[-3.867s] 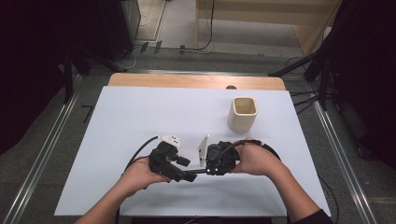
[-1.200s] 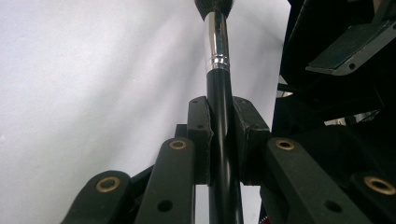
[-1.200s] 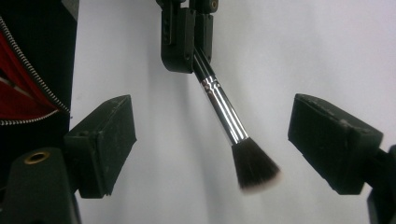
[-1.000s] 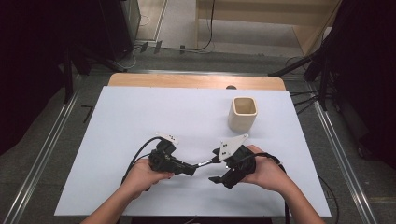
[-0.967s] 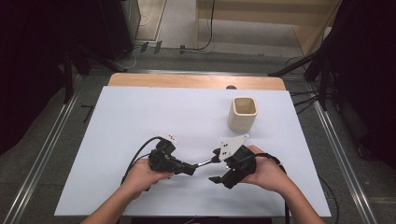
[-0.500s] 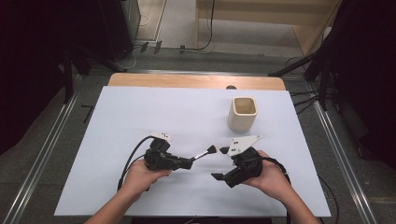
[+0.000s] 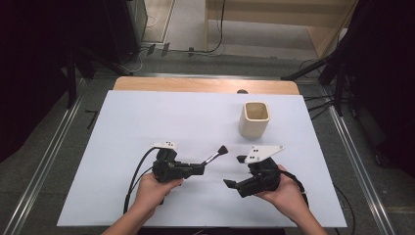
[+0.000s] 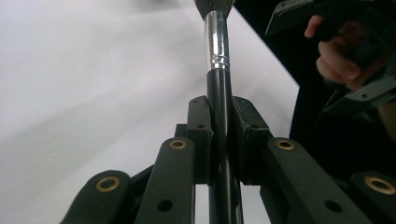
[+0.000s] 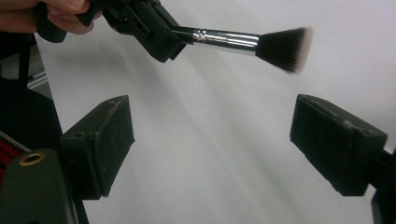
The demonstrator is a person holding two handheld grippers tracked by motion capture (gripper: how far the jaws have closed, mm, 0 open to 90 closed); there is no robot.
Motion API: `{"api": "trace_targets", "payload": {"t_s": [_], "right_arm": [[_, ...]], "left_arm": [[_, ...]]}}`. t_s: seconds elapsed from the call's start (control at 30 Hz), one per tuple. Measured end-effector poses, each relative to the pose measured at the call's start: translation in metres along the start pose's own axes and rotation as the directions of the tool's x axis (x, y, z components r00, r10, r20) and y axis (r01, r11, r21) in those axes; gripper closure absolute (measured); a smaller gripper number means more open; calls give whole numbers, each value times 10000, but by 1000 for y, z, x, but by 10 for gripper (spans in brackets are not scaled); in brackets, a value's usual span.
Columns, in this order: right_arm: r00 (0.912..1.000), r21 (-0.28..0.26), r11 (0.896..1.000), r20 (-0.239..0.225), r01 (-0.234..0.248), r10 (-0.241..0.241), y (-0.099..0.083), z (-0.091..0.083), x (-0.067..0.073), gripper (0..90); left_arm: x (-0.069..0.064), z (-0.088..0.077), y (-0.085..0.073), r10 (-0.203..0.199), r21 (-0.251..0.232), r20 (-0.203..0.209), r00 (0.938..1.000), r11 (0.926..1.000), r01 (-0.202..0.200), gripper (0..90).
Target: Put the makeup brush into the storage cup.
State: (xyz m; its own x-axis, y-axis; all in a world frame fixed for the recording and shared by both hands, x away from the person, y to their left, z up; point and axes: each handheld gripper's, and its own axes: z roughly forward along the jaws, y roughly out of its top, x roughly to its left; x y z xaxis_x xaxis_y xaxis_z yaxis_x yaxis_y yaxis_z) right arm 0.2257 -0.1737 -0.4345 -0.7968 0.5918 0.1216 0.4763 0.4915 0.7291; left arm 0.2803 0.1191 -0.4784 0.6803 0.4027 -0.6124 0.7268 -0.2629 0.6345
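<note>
Now that the right gripper point(image 7: 234, 171) is drawing away with jaws wide and empty, the left gripper point(image 7: 200, 169) alone is clamping the makeup brush point(image 7: 215, 155) above the table point(image 7: 122, 122), suggesting a completed handover toward the cup point(image 7: 254, 120).

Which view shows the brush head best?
The right gripper view: the whole brush shows side-on, bristles fanned. In the high view it is tiny. The left gripper view shows its handle between the left gripper's fingers, bristles cut off at the top.
</note>
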Motion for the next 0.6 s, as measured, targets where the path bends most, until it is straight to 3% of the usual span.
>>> {"api": "trace_targets", "payload": {"t_s": [0.23,0.4,0.47,0.6], "right_arm": [[9997,-206,9996,157,-188,191,-1,-3,6,143],[9971,-358,9966,137,-742,748,-5,-5,8,146],[9971,-376,9965,147,-746,752,-6,-4,9,146],[9959,-431,9953,194,-872,881,-7,-4,13,146]], "left_arm": [[-5,0,-11,-137,-632,-175,9998,9979,125,791],[-12,2,-19,75,-1178,-548,9985,9929,-139,791],[-14,3,-21,192,-1280,-641,9978,9914,-273,791],[-14,5,-26,58,-1558,-603,9982,9877,-152,791]]}}
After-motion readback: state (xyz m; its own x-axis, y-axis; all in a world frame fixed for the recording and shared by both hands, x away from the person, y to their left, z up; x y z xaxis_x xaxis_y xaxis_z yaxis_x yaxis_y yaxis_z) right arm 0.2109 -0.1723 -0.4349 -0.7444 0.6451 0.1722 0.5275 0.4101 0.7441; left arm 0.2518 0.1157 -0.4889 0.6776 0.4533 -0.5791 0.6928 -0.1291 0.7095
